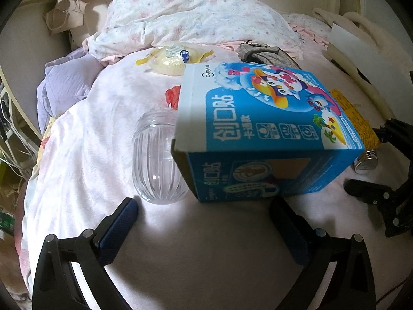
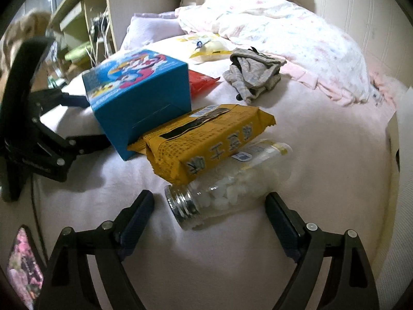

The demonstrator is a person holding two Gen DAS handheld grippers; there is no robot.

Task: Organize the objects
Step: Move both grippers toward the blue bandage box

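From my left wrist camera I see the left hand-held gripper (image 1: pixel 204 206) with its jaws spread wide and nothing between them, hovering low over the bed (image 1: pixel 180 245). Just past the fingertips a blue box (image 1: pixel 265 134) printed with cartoon penguins sits tilted on the pale cover, its open flap facing left. A clear ribbed jar (image 1: pixel 157 160) lies on its side touching the box's left edge, close to my left finger. Behind the box a yellow snack bag (image 1: pixel 173 58) rests near a rumpled floral quilt (image 1: pixel 196 18), and a bit of a red packet (image 1: pixel 173 97) peeks out at the box's far left corner. To the right, the right hand-held gripper (image 1: pixel 366 188) shows at the frame edge, with a small silver cap just beyond it.

From my right wrist camera the right hand-held gripper (image 2: pixel 209 204) is also wide open and empty. Between and just ahead of its fingers lies a clear bottle (image 2: pixel 227 180) of white pieces, silver screw cap pointing toward me. A yellow packet (image 2: pixel 206 142) leans across the bottle and against the blue box (image 2: pixel 139 95). A crumpled grey checked cloth (image 2: pixel 254 72) lies farther back. The left hand-held gripper (image 2: pixel 85 121) reaches in from the left, beside the box.
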